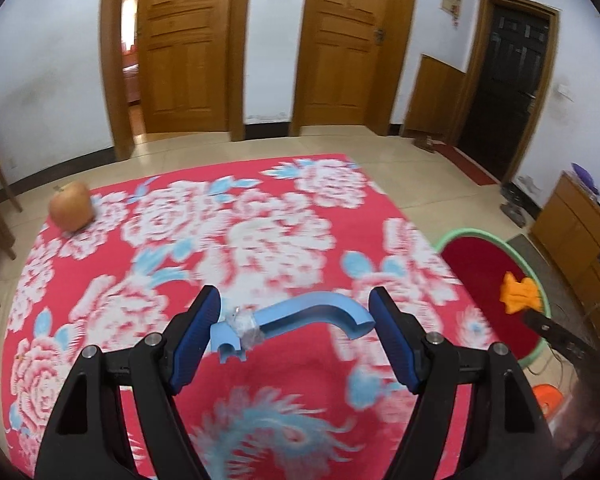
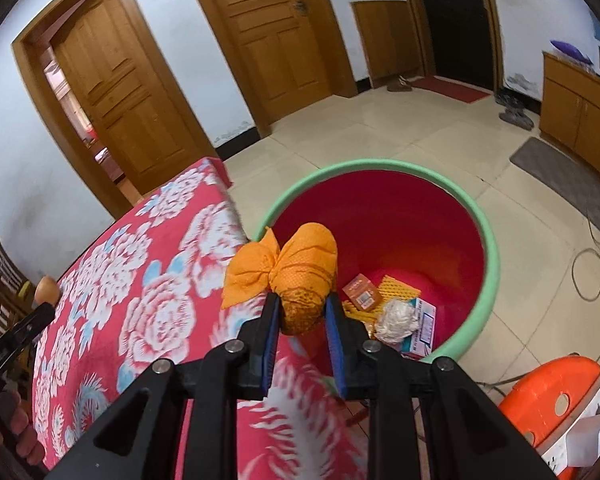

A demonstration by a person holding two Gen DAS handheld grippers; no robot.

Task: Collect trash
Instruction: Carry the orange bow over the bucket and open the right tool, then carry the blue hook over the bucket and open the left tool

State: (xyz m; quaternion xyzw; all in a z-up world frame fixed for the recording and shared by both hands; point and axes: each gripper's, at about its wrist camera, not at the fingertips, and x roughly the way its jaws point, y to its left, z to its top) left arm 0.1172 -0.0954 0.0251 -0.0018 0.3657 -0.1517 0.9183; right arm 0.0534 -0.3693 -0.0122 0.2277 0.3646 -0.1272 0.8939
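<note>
Right gripper [image 2: 300, 312]: jaws narrow, an orange cloth bundle [image 2: 296, 276] between the pads, over the near rim of the red bin [image 2: 488, 248] beside the table's right edge. Left gripper [image 1: 296, 320]: wide open, empty, astride a blue plastic piece [image 1: 300, 316] on the floral tablecloth [image 1: 220, 240]. Apple [image 1: 71, 206] at far left corner.

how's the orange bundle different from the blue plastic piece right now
The orange bundle is soft knotted netting; the blue plastic piece is a rigid curved part with clear tape around it. The bundle is held up between the right gripper's pads near the green-rimmed bin; the blue piece lies on the flowered cloth, between the open left gripper's fingers, ungripped.
</note>
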